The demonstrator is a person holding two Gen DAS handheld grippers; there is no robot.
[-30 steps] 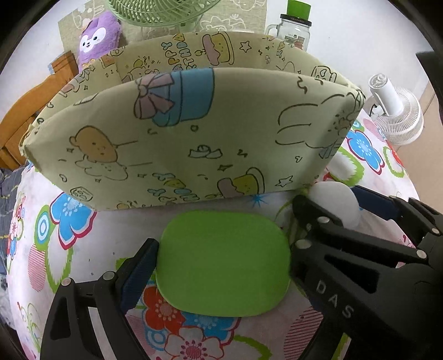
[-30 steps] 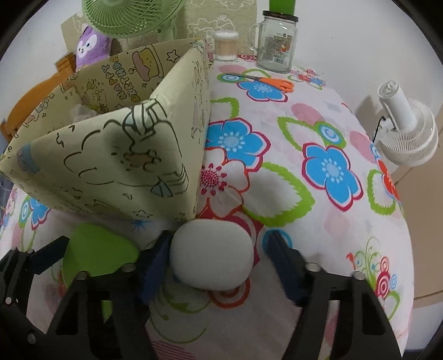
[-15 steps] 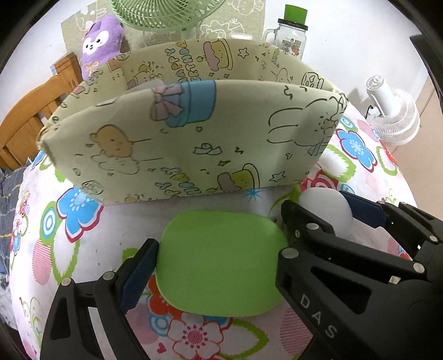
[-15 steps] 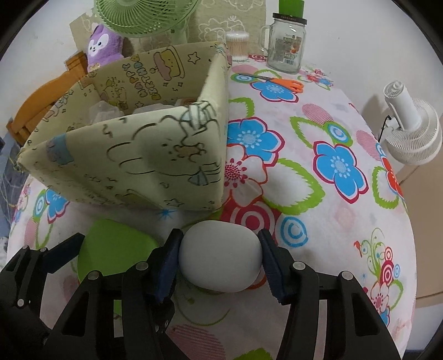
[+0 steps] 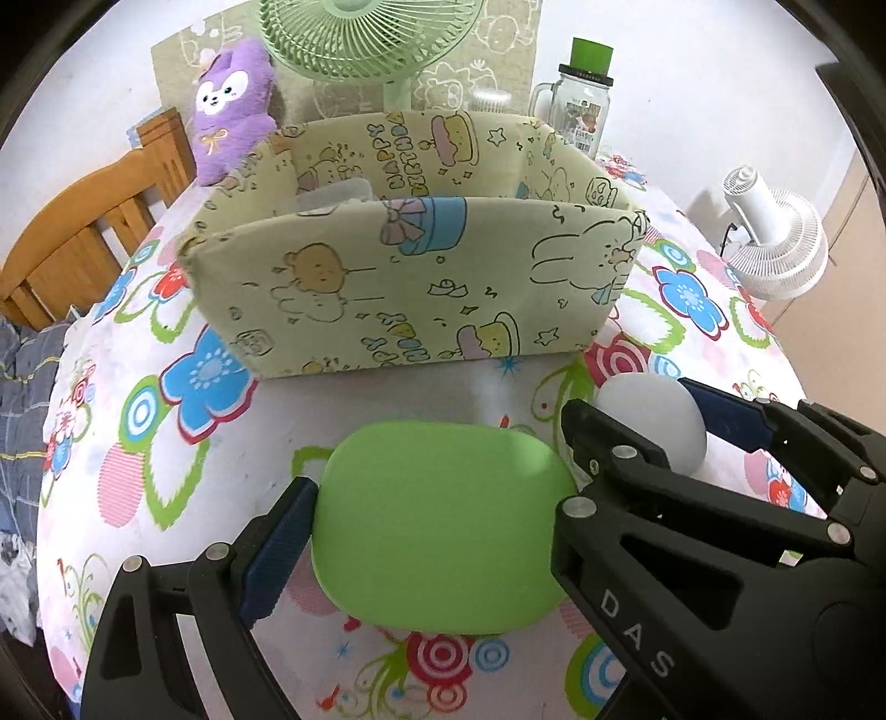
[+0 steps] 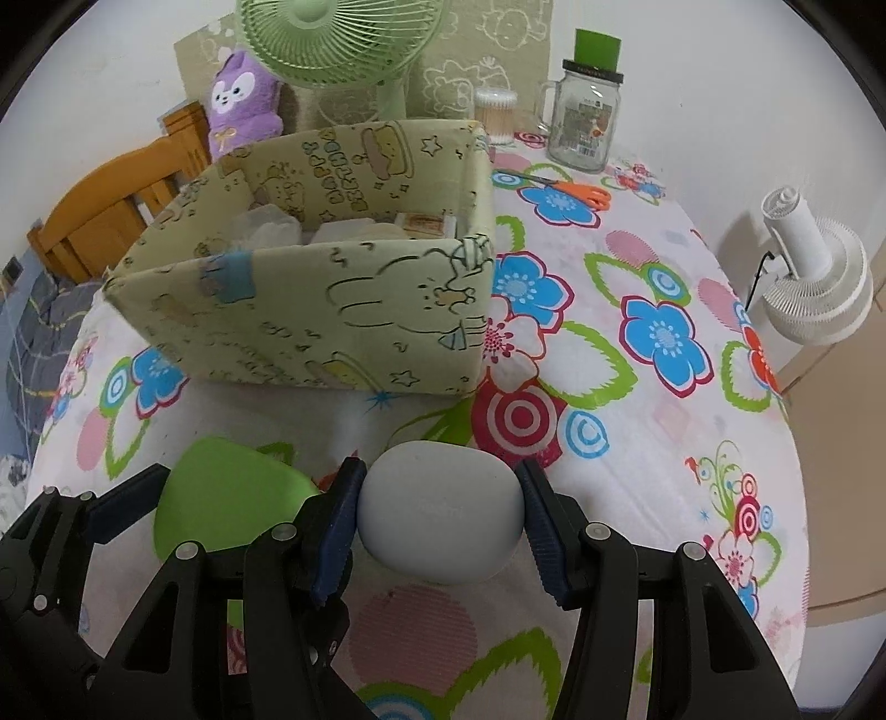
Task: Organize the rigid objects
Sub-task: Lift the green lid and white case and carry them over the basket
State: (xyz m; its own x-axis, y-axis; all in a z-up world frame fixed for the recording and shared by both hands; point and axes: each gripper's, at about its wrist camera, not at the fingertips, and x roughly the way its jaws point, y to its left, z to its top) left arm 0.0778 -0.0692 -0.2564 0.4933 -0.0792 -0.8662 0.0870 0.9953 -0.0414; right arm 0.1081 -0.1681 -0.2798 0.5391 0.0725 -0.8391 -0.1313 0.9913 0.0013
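Table: floral cloth (image 6: 637, 399), fabric box (image 5: 415, 288) beyond both grippers.
Left gripper (image 5: 443, 526): clamped on flat green case (image 5: 443, 526).
Right gripper (image 6: 440, 515): clamped on rounded white case (image 6: 440, 515).

A lived-in home room. The worktop (image 6: 637, 266) wears a bright flower-print cloth, with a wooden chair (image 5: 83, 238) beside it. A purple plush toy (image 5: 232, 105), green desk fan (image 6: 326, 39), glass jar mug (image 6: 584, 124), orange scissors (image 6: 576, 191) and cartoon-print fabric box (image 5: 415, 293) crowd it.
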